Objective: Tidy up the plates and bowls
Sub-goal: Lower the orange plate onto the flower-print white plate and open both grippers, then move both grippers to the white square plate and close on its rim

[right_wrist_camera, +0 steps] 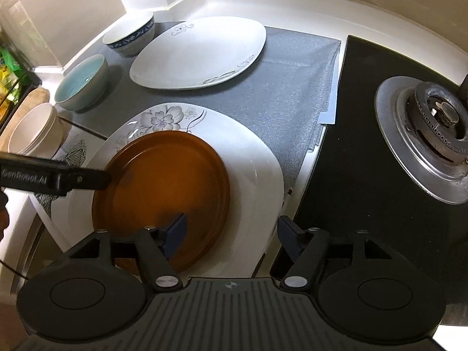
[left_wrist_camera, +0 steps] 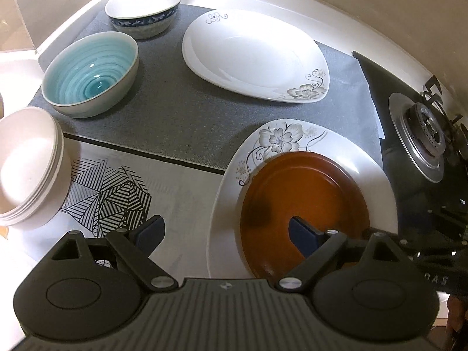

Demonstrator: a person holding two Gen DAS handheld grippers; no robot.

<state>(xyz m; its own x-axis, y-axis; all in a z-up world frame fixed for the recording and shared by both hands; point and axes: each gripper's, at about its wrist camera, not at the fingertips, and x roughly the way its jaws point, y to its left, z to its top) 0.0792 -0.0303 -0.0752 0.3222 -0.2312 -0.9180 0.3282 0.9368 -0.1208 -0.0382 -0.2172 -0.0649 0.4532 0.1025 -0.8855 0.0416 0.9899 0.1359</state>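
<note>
Left gripper [left_wrist_camera: 226, 234] open above brown plate [left_wrist_camera: 304, 201] on floral plate [left_wrist_camera: 292, 137]; teal bowl [left_wrist_camera: 90, 73] beyond

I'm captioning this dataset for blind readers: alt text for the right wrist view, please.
An open right gripper hovers over a brown plate stacked on a floral white plate. Behind sit another white plate and two bowls; a gas burner lies right.

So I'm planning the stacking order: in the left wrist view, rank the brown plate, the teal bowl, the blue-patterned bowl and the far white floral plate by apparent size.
1. Far white floral plate and round brown plate: look alike, and the brown one is nearer, so unranked.
2. Teal-glazed bowl.
3. Blue-patterned white bowl, though farthest away.
</note>
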